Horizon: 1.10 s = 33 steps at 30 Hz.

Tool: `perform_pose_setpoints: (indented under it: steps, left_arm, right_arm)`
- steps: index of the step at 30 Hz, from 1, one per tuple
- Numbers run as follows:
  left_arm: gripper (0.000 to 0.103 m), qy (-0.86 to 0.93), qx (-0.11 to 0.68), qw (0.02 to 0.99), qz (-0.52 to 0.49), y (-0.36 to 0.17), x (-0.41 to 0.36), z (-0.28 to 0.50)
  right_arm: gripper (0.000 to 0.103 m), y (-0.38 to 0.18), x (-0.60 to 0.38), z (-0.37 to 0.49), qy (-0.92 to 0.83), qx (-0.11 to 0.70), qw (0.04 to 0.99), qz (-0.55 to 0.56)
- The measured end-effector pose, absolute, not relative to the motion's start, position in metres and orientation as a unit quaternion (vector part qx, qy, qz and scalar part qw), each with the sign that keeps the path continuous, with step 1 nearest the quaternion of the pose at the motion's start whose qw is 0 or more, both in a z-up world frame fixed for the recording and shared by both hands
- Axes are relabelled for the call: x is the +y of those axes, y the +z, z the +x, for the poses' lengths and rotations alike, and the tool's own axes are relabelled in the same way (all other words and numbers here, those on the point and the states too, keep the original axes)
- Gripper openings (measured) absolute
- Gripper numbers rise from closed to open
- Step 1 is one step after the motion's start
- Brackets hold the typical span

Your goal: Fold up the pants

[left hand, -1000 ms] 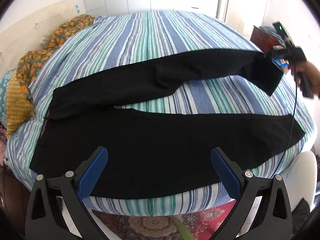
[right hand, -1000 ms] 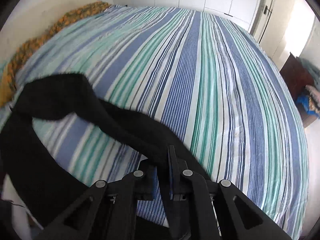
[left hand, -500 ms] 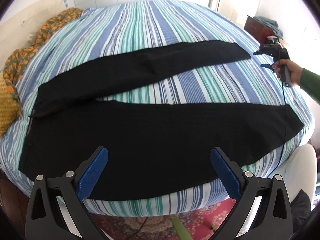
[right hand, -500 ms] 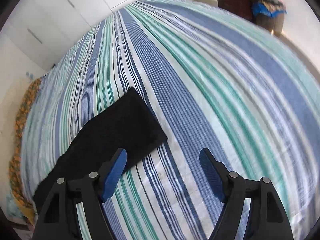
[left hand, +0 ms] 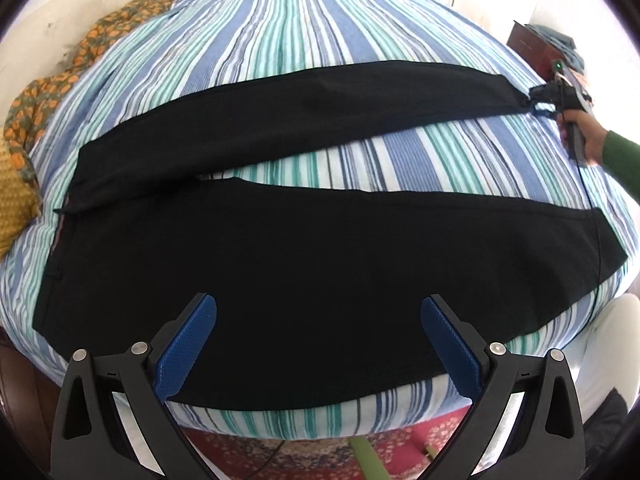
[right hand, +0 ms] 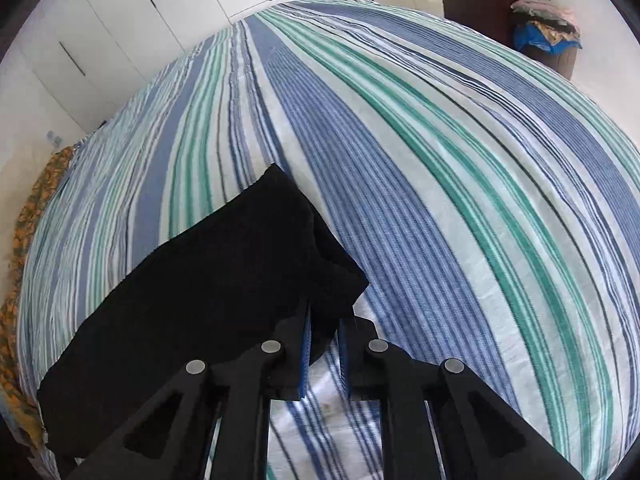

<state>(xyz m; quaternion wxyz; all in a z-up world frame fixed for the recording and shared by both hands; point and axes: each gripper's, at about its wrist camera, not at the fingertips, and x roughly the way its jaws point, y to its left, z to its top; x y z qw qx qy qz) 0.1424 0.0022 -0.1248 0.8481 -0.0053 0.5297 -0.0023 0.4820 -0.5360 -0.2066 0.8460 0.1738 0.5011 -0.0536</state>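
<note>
Black pants point(left hand: 320, 264) lie spread on a striped bed point(left hand: 304, 32), legs splayed in a V, waistband at the left edge. The right gripper point(right hand: 324, 344) pinches the hem of the far leg point(right hand: 224, 280) between its blue pads, while the left gripper point(left hand: 318, 344) hangs with fingers spread wide above the near leg point(left hand: 440, 248), holding nothing. Judged from the layout, the step is laying the far leg over the near one; done well, the hem travels low and taut so the edges meet squarely. An orange patterned cloth point(left hand: 80, 56) crowds the headboard side, and a cable point(left hand: 590, 208) trails across the near cuff, a possible snag.
</note>
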Motion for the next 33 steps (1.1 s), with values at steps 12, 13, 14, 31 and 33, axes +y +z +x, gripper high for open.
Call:
perform_pose_setpoints:
  steps: [12,13,14,31,33]
  left_arm:
    - [0.102,0.270,0.431,0.861,-0.006,-0.172,0.201,0.294]
    - [0.102,0.280,0.433,0.857,-0.017,-0.178,0.217,0.293]
    - [0.102,0.287,0.438,0.852,-0.027,-0.184,0.231,0.290]
    - [0.102,0.212,0.432,0.866,-0.139,-0.192,0.252,0.196]
    - [0.102,0.188,0.442,0.868,-0.128,-0.194,0.231,0.176]
  right_arm:
    - [0.073,-0.159,-0.358,0.418,0.083,0.439,0.894,0.008]
    - [0.074,-0.159,-0.330,0.414,0.114,0.443,0.889,0.004]
    - [0.075,-0.161,-0.303,0.410,0.145,0.444,0.884,-0.001]
    - [0.077,-0.156,-0.032,0.286,0.382,0.473,0.793,0.049]
    - [0.084,-0.155,-0.037,0.246,0.398,0.470,0.786,0.052]
